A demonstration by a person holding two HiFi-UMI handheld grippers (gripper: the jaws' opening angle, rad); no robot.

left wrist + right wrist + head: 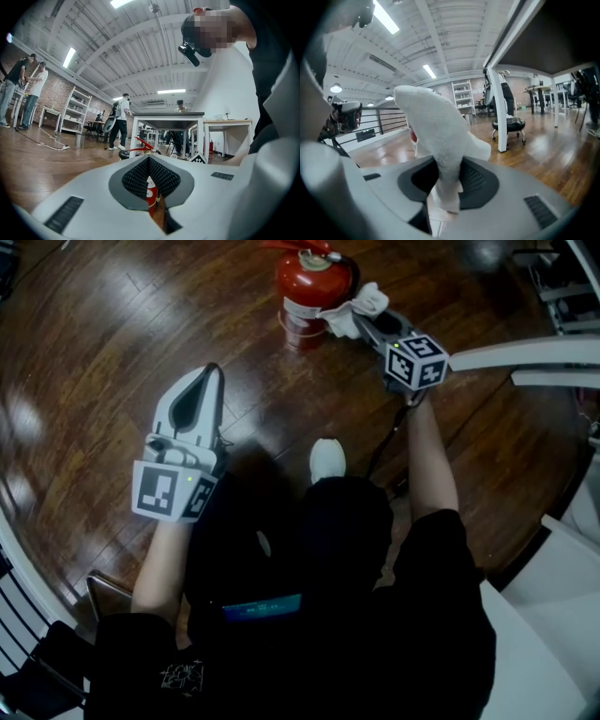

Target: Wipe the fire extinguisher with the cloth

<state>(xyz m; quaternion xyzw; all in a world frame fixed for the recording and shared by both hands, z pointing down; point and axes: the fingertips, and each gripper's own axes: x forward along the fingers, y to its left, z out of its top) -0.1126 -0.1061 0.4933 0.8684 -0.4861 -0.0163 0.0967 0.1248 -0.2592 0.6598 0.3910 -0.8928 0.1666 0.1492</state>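
Two grippers show: the right gripper (364, 322) has its jaws clamped on the white cloth (353, 309), whose bunched end lies against the right side of the red fire extinguisher (307, 285). The extinguisher stands upright on the dark wooden floor (103, 334). The left gripper (212, 373) hangs well apart from both, nearer the person, its jaws together on nothing and its tips pointing toward the extinguisher.

Left tongs (149, 159) are closed tip to tip, nothing pinched. Through the slit below the tips you can see the red fire extinguisher (151, 196) standing on the wood floor (37, 164), with a white-legged table (166, 123) behind it.
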